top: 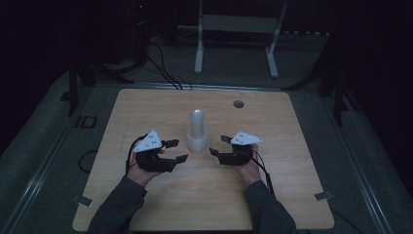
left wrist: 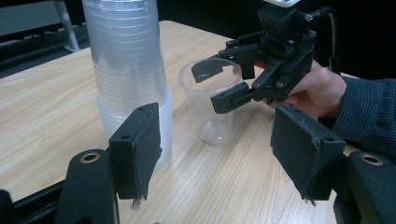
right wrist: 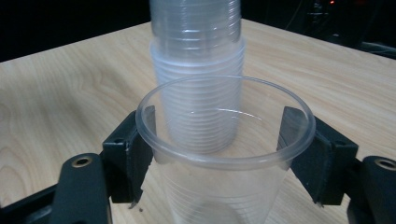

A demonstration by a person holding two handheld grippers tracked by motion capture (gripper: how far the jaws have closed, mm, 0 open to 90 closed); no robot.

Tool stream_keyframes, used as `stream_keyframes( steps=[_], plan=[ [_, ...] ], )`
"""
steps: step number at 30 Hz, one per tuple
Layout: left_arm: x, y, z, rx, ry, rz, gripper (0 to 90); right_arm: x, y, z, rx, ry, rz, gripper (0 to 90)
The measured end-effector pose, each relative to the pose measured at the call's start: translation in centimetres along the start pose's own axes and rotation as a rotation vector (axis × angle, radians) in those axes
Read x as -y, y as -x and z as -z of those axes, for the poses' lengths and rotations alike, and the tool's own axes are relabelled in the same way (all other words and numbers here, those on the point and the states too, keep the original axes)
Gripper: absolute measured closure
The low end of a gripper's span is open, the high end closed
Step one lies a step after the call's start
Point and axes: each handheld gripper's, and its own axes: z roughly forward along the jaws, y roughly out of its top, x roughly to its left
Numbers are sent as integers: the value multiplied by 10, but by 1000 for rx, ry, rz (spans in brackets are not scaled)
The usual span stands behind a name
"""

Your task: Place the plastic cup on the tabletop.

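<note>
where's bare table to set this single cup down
Bare wood runs along the table's far edge behind the cup stack, up to the round hole, along the left and right edges, and in the near strip between the sleeves. The middle is crowded: stack, single cup, left claw and right claw.

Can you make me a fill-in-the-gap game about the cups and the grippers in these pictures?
1. The tall stack of cups is made of clear ____.
2. The single cup stands upright between the jaws of the ____ gripper.
3. The left gripper has ____ between its jaws.
4. The cups stand on a ____ table.

Missing words: plastic; right; nothing; wooden
</note>
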Motion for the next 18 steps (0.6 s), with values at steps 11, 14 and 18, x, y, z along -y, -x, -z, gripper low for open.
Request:
stream_keyframes(
  steps=[11,14,18],
  plan=[
    [0,0,1,0,2,2,332,4,-3,6,-12,-24,15,233],
    [0,0,1,0,2,1,333,5,-4,8,-13,-33,10,200],
    [0,0,1,-1,2,1,332,7,-5,10,-15,-52,8,163]
  ],
)
